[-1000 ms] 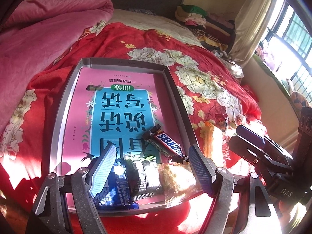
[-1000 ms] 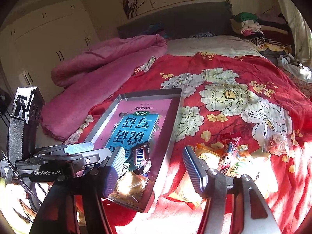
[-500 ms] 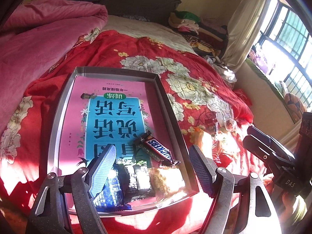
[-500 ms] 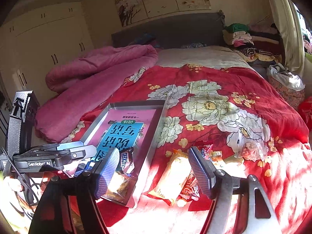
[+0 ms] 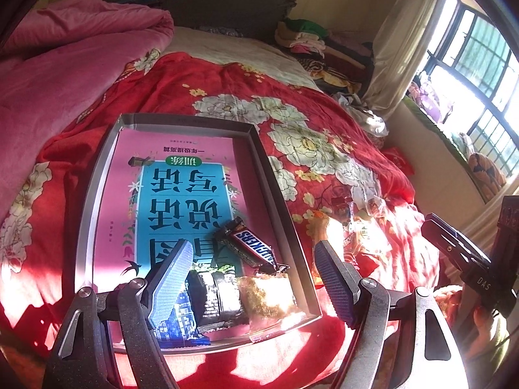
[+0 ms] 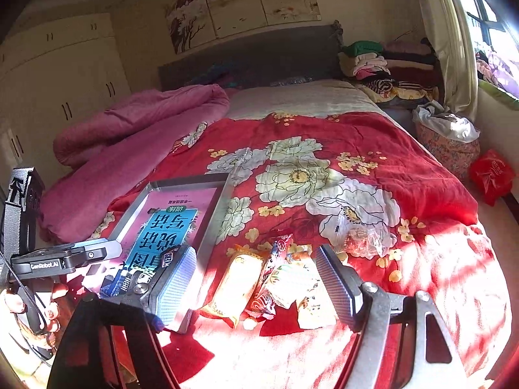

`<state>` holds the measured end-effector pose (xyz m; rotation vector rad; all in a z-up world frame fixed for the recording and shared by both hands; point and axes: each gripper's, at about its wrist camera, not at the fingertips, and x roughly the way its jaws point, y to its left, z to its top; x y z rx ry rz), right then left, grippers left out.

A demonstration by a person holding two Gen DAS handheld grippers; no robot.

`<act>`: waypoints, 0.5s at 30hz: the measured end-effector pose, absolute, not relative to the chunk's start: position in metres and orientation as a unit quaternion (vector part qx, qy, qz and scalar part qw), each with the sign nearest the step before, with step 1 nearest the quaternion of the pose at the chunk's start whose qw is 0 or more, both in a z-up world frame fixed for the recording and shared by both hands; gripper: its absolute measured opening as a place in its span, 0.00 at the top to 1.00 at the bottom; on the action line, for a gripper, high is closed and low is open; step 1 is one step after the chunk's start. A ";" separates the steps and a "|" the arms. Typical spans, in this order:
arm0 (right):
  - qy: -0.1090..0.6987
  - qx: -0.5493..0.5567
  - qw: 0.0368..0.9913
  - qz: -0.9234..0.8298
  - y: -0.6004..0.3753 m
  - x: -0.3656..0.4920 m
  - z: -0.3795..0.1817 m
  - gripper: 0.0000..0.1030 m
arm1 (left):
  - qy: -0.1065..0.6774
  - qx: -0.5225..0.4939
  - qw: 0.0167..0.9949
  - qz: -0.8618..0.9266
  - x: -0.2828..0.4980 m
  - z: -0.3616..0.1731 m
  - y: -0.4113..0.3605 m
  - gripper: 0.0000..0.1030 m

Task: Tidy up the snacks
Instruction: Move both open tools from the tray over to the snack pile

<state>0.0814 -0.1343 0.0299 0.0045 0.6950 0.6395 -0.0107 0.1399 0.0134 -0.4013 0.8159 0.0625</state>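
Both your tongs, left [image 5: 251, 278] and right [image 6: 256, 283], hang spread and empty. Snickers bar [image 5: 251, 247] lies near the tray's [image 5: 262, 162] right wall; loose snacks [image 6: 269, 278] sit just beside it on the bed [image 6: 405, 194].

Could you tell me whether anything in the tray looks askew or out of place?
Yes: the Snickers bar lies diagonally, one end resting on the clear-wrapped pastry, while the other packets sit side by side along the tray's near edge.
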 end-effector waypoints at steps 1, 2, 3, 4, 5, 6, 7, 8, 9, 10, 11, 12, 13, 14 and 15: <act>0.335 0.003 0.891 0.305 -0.137 0.082 0.030 0.26 | 0.394 -0.192 0.898 0.030 -0.011 0.014 0.139 0.24; 0.335 0.004 0.892 0.302 -0.140 0.082 0.030 0.26 | 0.393 -0.192 0.899 0.028 -0.012 0.015 0.138 0.24; 0.335 0.005 0.893 0.300 -0.142 0.082 0.030 0.26 | 0.392 -0.192 0.899 0.026 -0.012 0.017 0.136 0.24; 0.335 0.006 0.894 0.299 -0.144 0.082 0.030 0.26 | 0.392 -0.191 0.900 0.025 -0.013 0.018 0.134 0.24; 0.335 0.006 0.894 0.298 -0.146 0.082 0.030 0.26 | 0.391 -0.189 0.900 0.024 -0.013 0.019 0.132 0.24; 0.335 0.006 0.895 0.296 -0.147 0.081 0.030 0.26 | 0.391 -0.188 0.901 0.021 -0.013 0.020 0.130 0.24; 0.334 0.005 0.895 0.295 -0.148 0.081 0.030 0.26 | 0.392 -0.187 0.901 0.020 -0.014 0.020 0.128 0.24; 0.335 0.005 0.895 0.295 -0.149 0.081 0.029 0.26 | 0.392 -0.186 0.901 0.017 -0.014 0.021 0.126 0.24; 0.336 0.005 0.894 0.296 -0.150 0.080 0.029 0.26 | 0.392 -0.186 0.901 0.014 -0.014 0.022 0.123 0.24; 0.336 0.004 0.894 0.296 -0.150 0.080 0.029 0.26 | 0.392 -0.185 0.901 0.012 -0.014 0.023 0.121 0.24; 0.336 0.003 0.894 0.296 -0.150 0.079 0.028 0.26 | 0.392 -0.184 0.901 0.010 -0.015 0.024 0.118 0.24; 0.336 0.003 0.894 0.297 -0.149 0.079 0.028 0.26 | 0.391 -0.183 0.902 0.007 -0.015 0.025 0.115 0.24; 0.336 0.003 0.894 0.297 -0.150 0.078 0.028 0.26 | 0.392 -0.180 0.902 0.003 -0.015 0.026 0.112 0.24; 0.336 0.002 0.893 0.298 -0.149 0.078 0.027 0.26 | 0.392 -0.177 0.903 0.000 -0.015 0.027 0.108 0.24; 0.338 0.002 0.892 0.298 -0.149 0.079 0.026 0.26 | 0.392 -0.173 0.903 -0.004 -0.015 0.028 0.105 0.24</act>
